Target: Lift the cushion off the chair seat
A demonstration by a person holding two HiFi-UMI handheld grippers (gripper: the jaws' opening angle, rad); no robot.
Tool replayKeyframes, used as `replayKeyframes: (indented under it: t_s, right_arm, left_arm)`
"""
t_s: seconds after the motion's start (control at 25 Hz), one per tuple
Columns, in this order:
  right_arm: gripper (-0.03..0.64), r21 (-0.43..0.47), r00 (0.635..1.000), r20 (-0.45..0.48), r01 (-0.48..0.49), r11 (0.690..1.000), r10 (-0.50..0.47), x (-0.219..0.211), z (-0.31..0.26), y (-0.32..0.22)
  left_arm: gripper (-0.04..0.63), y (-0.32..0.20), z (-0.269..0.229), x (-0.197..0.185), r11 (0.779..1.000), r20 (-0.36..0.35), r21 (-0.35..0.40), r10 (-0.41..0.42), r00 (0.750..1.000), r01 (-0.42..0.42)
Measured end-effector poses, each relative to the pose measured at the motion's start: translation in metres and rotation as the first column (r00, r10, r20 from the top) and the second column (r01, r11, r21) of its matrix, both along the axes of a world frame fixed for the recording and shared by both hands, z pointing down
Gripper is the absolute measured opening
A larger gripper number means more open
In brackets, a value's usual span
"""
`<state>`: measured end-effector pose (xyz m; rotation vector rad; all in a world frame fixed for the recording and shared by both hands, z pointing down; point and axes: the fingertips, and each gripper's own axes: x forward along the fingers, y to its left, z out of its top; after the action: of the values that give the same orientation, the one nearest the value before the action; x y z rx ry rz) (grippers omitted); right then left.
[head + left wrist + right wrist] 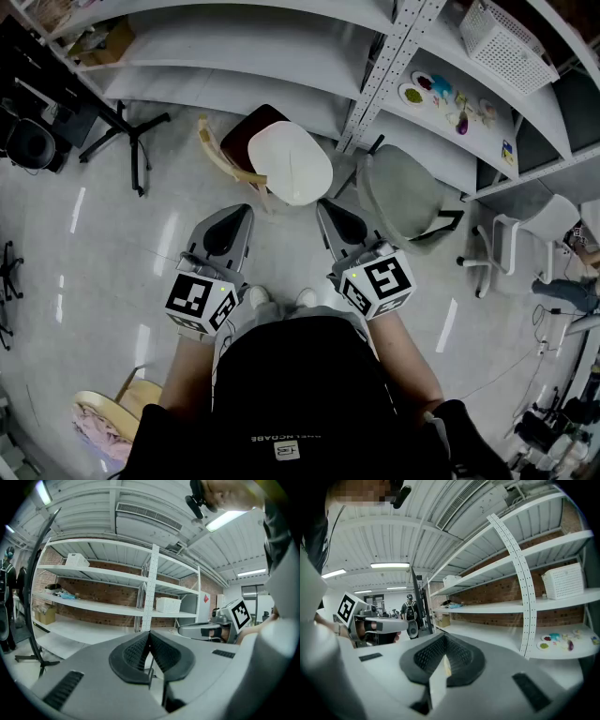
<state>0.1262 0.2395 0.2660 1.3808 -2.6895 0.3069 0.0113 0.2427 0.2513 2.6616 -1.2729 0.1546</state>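
**Cushion on the chair seat, both grippers short of it with jaws together**

At the far left, a black stand (128, 141) spreads its legs on the pale floor (112, 272). A cardboard box (105, 42) sits on the white shelving (234, 89) that runs along the far side. At the near left edge is a wooden seat with pink cloth (98, 422) on it.

The left gripper (234, 217) is held out in front of the person, roughly level, above the floor. In the left gripper view its jaws meet at the tips with nothing between them.

Just right of it and farther off stands the wooden chair (246, 136). The white cushion (291, 161) lies on its seat, covering the near right part, while brown seat shows at the far left. The cushion lies beyond both grippers' tips, in line with the gap between them, and neither gripper touches it.

The right gripper (333, 212) is level with the left one, and its tip is near the cushion's near right edge but apart from it. In the right gripper view its jaws are pressed together and hold nothing.

Farther right stands a grey chair (403, 192), close beside the wooden chair. On the shelf beyond it are small plates (427, 89) with coloured bits, and a white basket (511, 42) sits one shelf higher. A white office chair (525, 239) stands near the right edge.
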Motion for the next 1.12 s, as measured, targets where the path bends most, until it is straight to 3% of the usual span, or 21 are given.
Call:
replayKeyframes:
  t_s: [0.64, 0.88, 1.12]
  right_arm:
    - [0.011, 0.007, 1.0, -0.007, 0.001, 1.0, -0.001, -0.073, -0.007, -0.019]
    - [0.011, 0.049, 0.995, -0.104, 0.005, 0.999, 0.0, -0.114, -0.005, -0.025]
    - [0.011, 0.049, 0.995, -0.099, -0.021, 0.999, 0.026, -0.128, -0.01, -0.028]
  left_arm:
    - [0.014, -0.018, 0.003, -0.077, 0.999, -0.081, -0.016, 0.031, 0.996, -0.033]
    - [0.012, -0.024, 0.007, -0.11, 0.997, -0.096, -0.009, 0.074, 0.993, -0.076]
    - [0.012, -0.03, 0.004, -0.126, 0.995, -0.121, -0.003, 0.095, 0.988, -0.097]
